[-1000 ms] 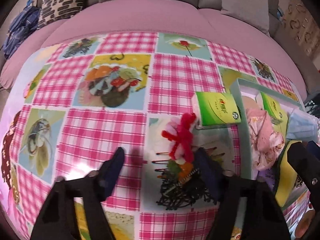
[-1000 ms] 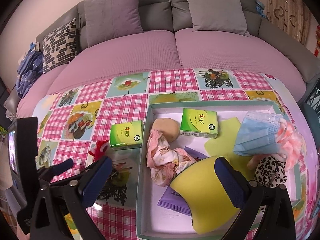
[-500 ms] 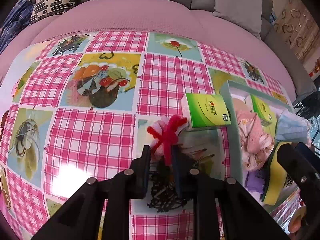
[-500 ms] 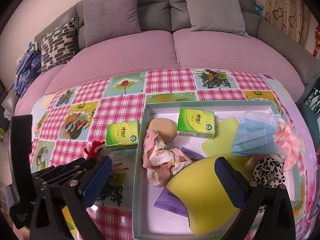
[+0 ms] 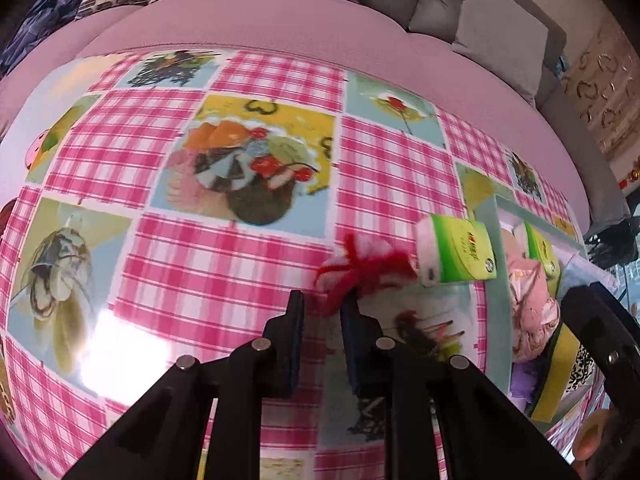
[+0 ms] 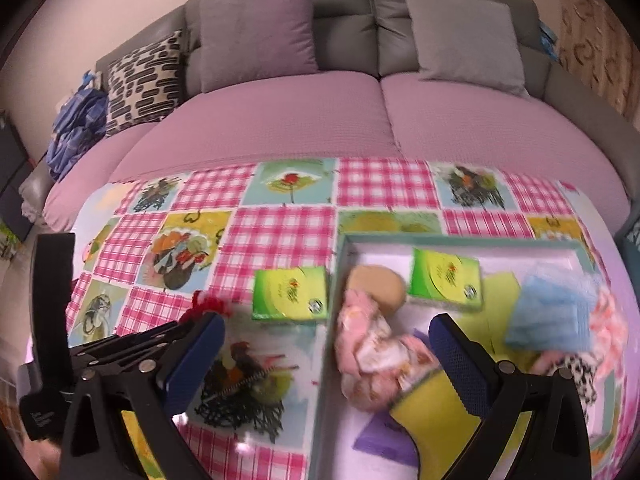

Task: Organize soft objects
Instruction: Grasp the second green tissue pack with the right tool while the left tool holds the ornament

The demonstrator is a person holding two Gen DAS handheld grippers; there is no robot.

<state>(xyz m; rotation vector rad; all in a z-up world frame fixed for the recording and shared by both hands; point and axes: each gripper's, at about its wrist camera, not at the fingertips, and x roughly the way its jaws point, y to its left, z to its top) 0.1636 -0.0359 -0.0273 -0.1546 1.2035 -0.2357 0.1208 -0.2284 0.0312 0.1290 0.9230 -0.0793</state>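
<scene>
A fuzzy red and white toy [image 5: 360, 268] sticks out ahead of my left gripper [image 5: 323, 308], whose jaws are shut on its red lower end. The toy's tip shows close to a green tissue pack [image 5: 460, 250] lying on the checked tablecloth. In the right wrist view the same toy [image 6: 208, 304] and left gripper [image 6: 176, 336] sit at the left, beside the green pack [image 6: 290, 294]. My right gripper [image 6: 326, 332] stands open above the left rim of the teal tray [image 6: 460, 239], holding nothing.
The tray holds a second green pack [image 6: 446, 280], a tan sponge [image 6: 376, 284], a pink cloth [image 6: 368, 352], a yellow sponge [image 6: 436, 420], a blue mask [image 6: 552, 312] and a leopard-print piece [image 6: 580, 372]. A pink sofa with grey cushions [image 6: 256, 32] runs behind the table.
My left jaws went from wide open to shut on the red and white toy, then shifted with it toward the green pack. The right gripper drifted slightly and stayed open.
</scene>
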